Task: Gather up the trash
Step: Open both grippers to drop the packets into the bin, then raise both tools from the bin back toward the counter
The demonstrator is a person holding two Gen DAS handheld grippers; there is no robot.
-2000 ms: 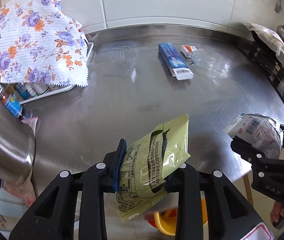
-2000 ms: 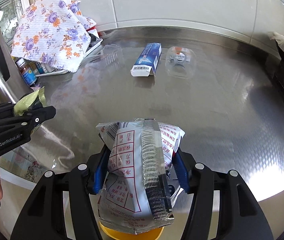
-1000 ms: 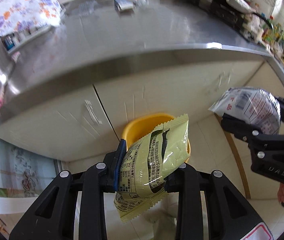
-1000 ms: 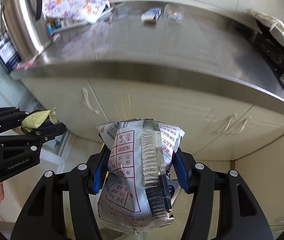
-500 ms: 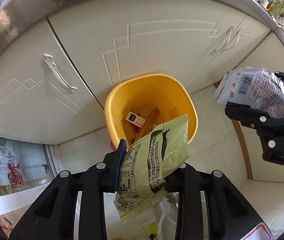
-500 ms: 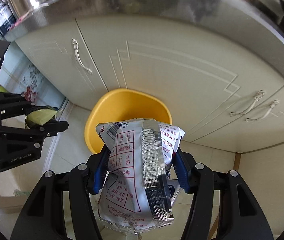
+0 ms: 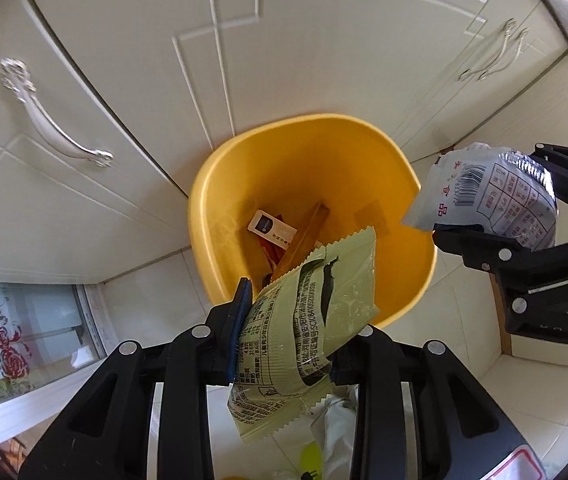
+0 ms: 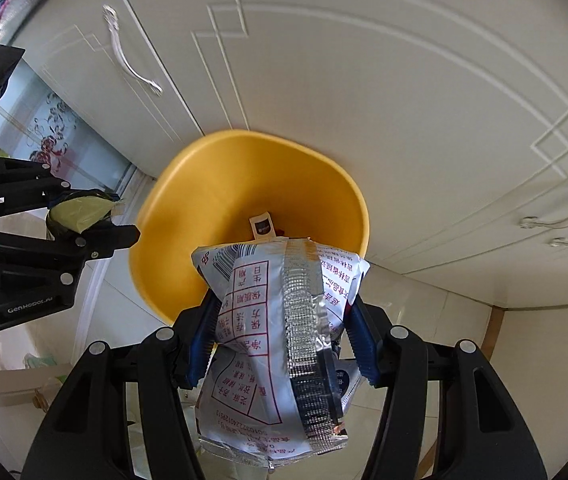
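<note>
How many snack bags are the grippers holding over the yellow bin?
2. A green snack bag is clamped in the left hand-held gripper. A silver snack bag is clamped in the right hand-held gripper. More wrappers may lie hidden inside the yellow bin.

The green wrapper [image 7: 308, 312] hides part of the yellow bin's [image 7: 220, 184] contents; its small print is unreadable.
</note>
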